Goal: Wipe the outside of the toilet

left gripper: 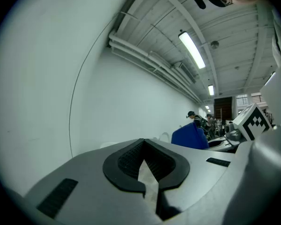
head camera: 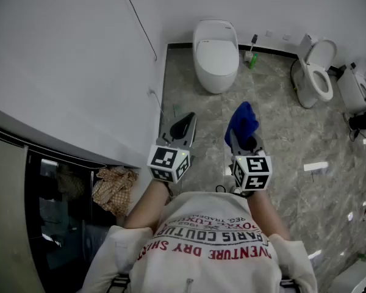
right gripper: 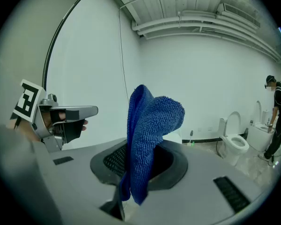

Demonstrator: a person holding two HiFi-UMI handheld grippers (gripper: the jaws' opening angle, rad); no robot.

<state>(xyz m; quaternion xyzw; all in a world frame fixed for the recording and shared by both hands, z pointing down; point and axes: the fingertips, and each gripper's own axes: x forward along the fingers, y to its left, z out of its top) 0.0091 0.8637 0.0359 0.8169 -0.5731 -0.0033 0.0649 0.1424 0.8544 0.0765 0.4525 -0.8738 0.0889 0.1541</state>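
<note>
The toilet [head camera: 216, 54] was white, as was the wall [head camera: 67, 60] to its left. The floor [head camera: 280, 133] around it was grey with pale marble veining. A bottle [head camera: 252, 60] just right of the toilet was green. The cloth [head camera: 242, 122] in front of the toilet was blue. The left gripper [head camera: 183, 126] and right gripper [head camera: 243, 140] were grey, their cubes [head camera: 169, 162] patterned in black-and-white squares.
</note>
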